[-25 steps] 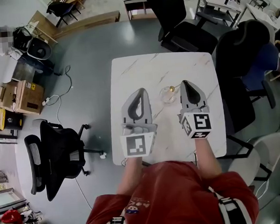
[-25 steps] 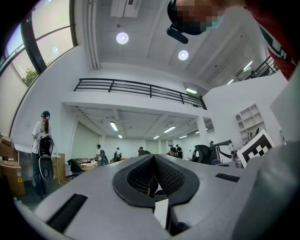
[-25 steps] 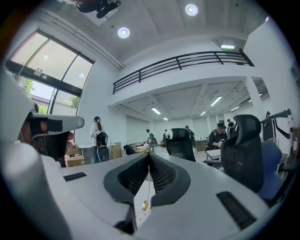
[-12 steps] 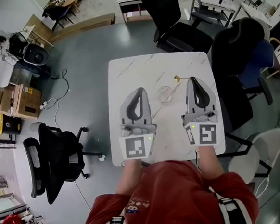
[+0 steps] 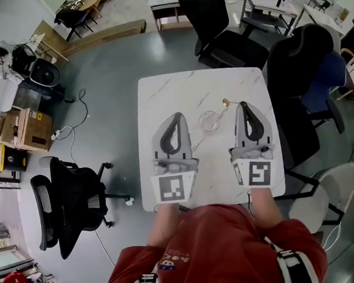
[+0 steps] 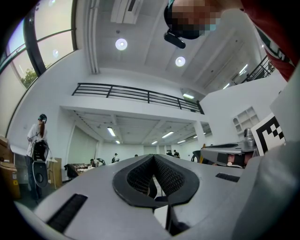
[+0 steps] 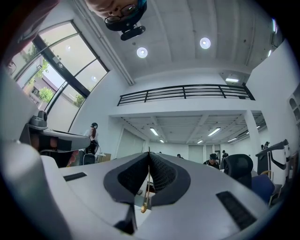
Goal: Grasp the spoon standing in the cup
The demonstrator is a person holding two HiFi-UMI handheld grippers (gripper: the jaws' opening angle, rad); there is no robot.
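1. Grey office floor surrounds a small white table, with black chairs on several sides. In the head view, a person in a red top stands at the table's near edge and holds a tool over its near half with each hand.
2. Same view: a clear cup stands upright near the table's middle, a little toward the right edge, between the two tool tips.
3. Same view: the right gripper has its tip just beside the cup's far right side and is clamped on a gold spoon. The spoon's bowl juts left from the tip, past the cup's rim rather than inside it. The spoon therefore looks to be out of the cup and in the grip.
4. Same view: the left gripper sits left of the cup and apart from it. It is probably parked there because one tool is enough for this job.
5. Left gripper view: against a bright hall with a balcony rail, the jaws meet at their tips and nothing is between them.
6. Right gripper view: the jaws are pressed together on the spoon's thin handle, which runs down their seam with its end hanging below. So slim a handle could swivel in that pinch.
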